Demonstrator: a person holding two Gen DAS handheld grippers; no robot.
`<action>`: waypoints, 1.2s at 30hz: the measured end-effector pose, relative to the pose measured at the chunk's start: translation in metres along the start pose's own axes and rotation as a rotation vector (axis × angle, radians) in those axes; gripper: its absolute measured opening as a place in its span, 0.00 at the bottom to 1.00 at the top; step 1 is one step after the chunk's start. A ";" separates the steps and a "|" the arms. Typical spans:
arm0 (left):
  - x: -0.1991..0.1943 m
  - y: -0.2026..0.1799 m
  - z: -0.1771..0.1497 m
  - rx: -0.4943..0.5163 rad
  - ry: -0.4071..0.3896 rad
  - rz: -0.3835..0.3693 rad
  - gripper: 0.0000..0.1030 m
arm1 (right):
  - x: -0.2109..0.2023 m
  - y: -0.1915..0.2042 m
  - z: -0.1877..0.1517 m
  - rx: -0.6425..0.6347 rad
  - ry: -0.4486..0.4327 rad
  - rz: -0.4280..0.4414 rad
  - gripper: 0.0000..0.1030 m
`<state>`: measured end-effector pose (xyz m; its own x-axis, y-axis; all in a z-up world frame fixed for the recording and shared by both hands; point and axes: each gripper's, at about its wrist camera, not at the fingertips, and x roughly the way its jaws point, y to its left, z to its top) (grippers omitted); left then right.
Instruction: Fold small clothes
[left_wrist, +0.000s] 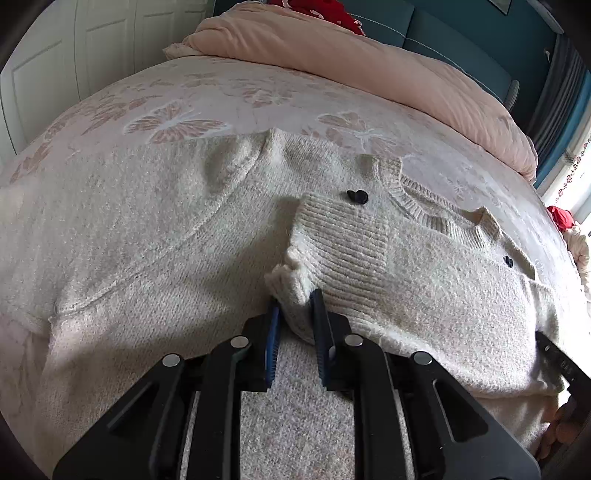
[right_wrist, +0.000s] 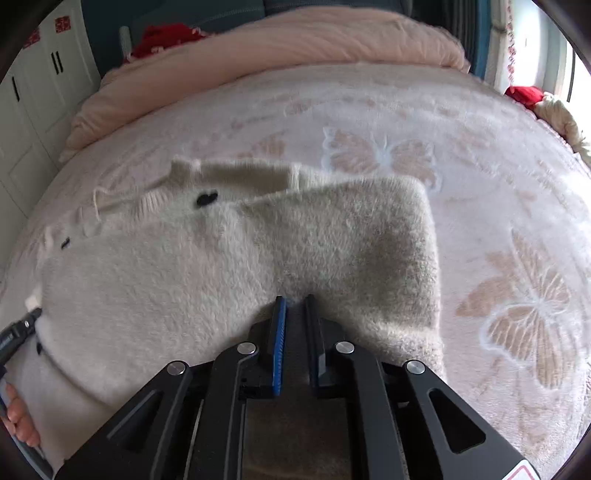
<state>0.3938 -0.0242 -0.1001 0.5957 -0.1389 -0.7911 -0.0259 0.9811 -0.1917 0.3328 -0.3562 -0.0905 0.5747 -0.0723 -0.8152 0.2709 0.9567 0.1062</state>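
Note:
A cream fuzzy knit sweater (left_wrist: 155, 229) with dark buttons (left_wrist: 357, 196) lies spread on the bed. My left gripper (left_wrist: 295, 306) is shut on the ribbed cuff (left_wrist: 332, 236) of a sleeve, held over the sweater's chest. In the right wrist view, my right gripper (right_wrist: 294, 306) is shut on the sweater's fabric (right_wrist: 351, 240), a part of which lies folded over the body. The sweater's collar and a button (right_wrist: 207, 198) show beyond.
The bed carries a pink butterfly-pattern blanket (right_wrist: 498, 184). A rolled pink duvet (left_wrist: 332, 48) lies along the far side. White cabinet doors (left_wrist: 48, 66) stand to the left. Red and cream cloth (right_wrist: 535, 99) sits at the bed's far right edge.

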 end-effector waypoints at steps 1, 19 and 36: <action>0.000 0.000 0.000 0.001 0.001 0.002 0.16 | -0.008 0.001 0.004 0.018 -0.014 0.021 0.11; -0.084 0.126 0.009 -0.178 -0.120 0.140 0.50 | 0.001 0.039 -0.039 -0.099 -0.107 -0.086 0.12; -0.090 0.366 0.039 -0.560 -0.114 0.476 0.38 | 0.003 0.049 -0.046 -0.138 -0.133 -0.146 0.13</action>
<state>0.3618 0.3523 -0.0762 0.4967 0.3294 -0.8030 -0.6894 0.7118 -0.1345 0.3128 -0.2967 -0.1140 0.6366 -0.2401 -0.7329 0.2553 0.9623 -0.0935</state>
